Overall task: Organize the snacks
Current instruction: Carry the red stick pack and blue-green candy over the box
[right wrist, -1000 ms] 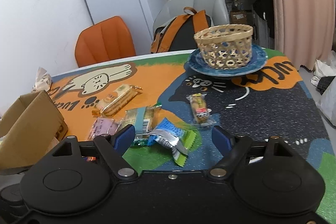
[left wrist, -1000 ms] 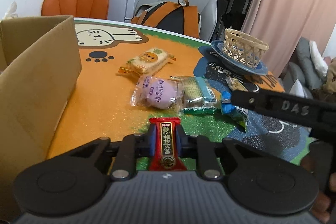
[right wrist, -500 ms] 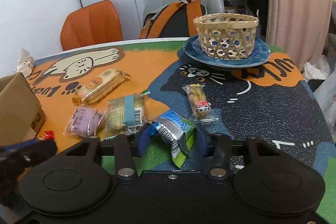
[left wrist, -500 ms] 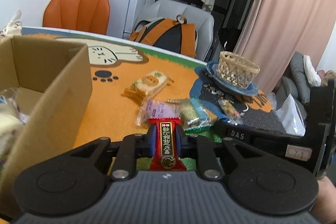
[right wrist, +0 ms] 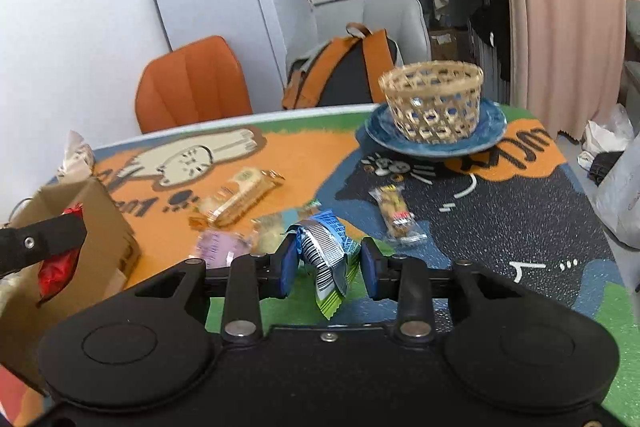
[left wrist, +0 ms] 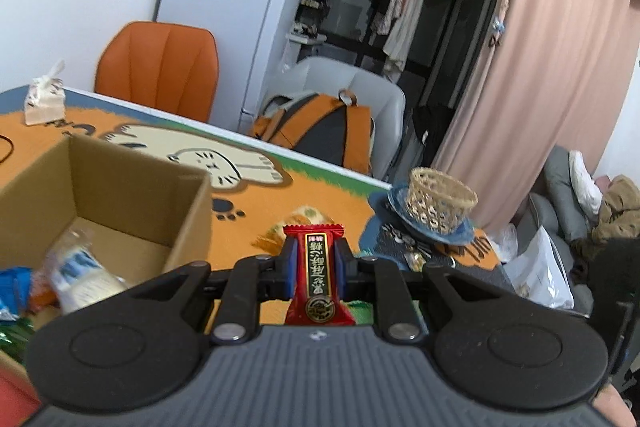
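My left gripper (left wrist: 313,259) is shut on a red candy packet (left wrist: 316,267), held upright just right of the open cardboard box (left wrist: 188,219). In the right wrist view the same red candy packet (right wrist: 56,271) hangs against the cardboard box (right wrist: 100,227). My right gripper (right wrist: 329,261) has its jaws closing on a crumpled blue, silver and green packet (right wrist: 326,255). The pads press its sides and its tail hangs below them. Loose on the mat lie a yellow-orange packet (right wrist: 240,195), a purple packet (right wrist: 218,247) and a clear bar packet (right wrist: 396,215).
The box holds several snacks, among them a white packet (left wrist: 80,275). A woven basket (right wrist: 432,103) stands on a blue plate (right wrist: 492,127) at the table's far right. Behind the table are an orange chair (right wrist: 188,87) and a backpack (right wrist: 344,67).
My left gripper has risen with the red packet and swung toward the box, so its inside now shows. My right gripper's jaws have closed from wide apart onto the blue and green packet.
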Demonstrator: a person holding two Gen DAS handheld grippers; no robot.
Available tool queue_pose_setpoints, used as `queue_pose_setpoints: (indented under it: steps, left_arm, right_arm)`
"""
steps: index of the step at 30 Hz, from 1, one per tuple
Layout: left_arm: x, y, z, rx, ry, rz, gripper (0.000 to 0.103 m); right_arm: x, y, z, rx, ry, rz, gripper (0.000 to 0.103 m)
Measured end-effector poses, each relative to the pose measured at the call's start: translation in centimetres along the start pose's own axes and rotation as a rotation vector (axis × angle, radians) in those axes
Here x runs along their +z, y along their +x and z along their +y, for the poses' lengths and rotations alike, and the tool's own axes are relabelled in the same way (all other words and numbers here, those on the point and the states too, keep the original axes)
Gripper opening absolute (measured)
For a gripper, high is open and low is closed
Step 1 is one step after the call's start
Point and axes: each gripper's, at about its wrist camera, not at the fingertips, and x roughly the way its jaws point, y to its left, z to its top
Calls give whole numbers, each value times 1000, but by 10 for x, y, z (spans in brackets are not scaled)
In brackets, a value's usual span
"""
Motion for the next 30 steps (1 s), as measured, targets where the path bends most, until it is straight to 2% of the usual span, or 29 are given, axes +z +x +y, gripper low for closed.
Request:
queue_pose_setpoints:
  steps: [12,30]
  left_arm:
    - [20,-28,35,53,-48,-65,18]
    - [20,-51,84,122,-101,-76,18]
  right_arm:
    - [9,-28,36,71,-44,-53,34]
    - [17,-49,96,155,-128,-101,34]
